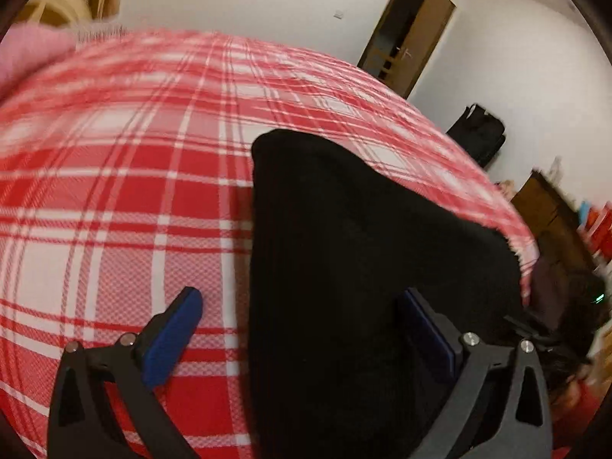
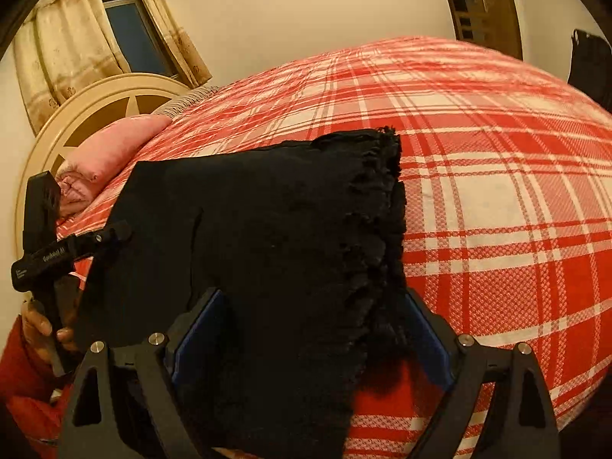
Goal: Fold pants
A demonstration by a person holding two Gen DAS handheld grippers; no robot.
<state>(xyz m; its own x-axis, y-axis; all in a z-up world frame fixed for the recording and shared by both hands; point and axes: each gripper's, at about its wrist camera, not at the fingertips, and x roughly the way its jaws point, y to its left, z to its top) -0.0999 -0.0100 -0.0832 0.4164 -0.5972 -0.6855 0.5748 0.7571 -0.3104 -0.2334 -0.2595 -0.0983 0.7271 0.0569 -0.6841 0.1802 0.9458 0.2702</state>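
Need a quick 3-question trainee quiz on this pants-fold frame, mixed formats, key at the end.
1. True or false: the black pants lie on a red-and-white plaid bedspread.
2. Multiple choice: in the right wrist view, the frayed edge of the pants faces which side of the picture? A) left B) right C) toward the window
3. Short answer: are the right gripper and the left gripper open or shut, and does cloth lie between the fingers?

Key
1. True.
2. B.
3. Both open. Pants cloth lies between each pair of fingers, but the pads do not press on it.
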